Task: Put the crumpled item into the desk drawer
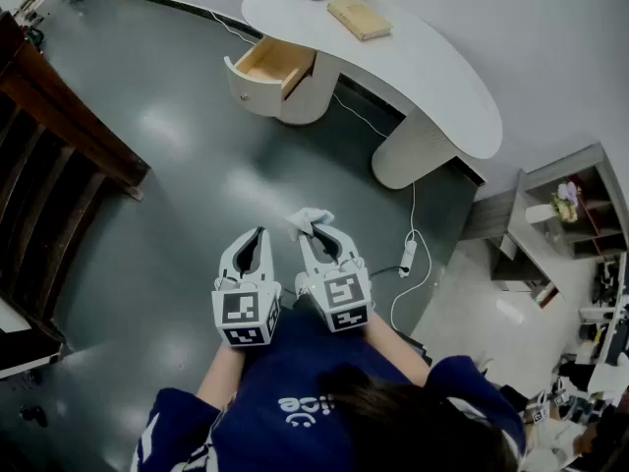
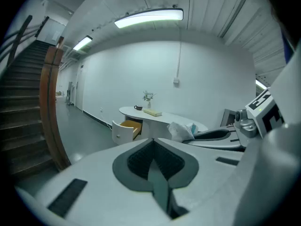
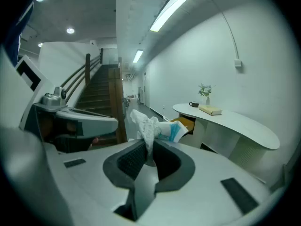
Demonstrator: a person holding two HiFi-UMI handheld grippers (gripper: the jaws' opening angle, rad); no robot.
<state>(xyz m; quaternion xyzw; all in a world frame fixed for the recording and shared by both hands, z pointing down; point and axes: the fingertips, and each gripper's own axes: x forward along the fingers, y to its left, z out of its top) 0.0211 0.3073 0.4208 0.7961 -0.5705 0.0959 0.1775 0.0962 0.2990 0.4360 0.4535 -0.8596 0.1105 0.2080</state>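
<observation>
We see a white crumpled item [image 3: 149, 125] with a patch of blue print. The left tool [image 1: 257, 234] and right tool [image 1: 319, 227] are pale grey with dark grey pads, each bearing a cube of black-and-white square markers. The bench [image 1: 432, 77] is white, its drawer [image 1: 277, 62] light wood inside, the book [image 1: 360, 18] tan, the floor [image 1: 177, 165] glossy dark grey and the staircase [image 1: 49, 155] dark brown.
</observation>
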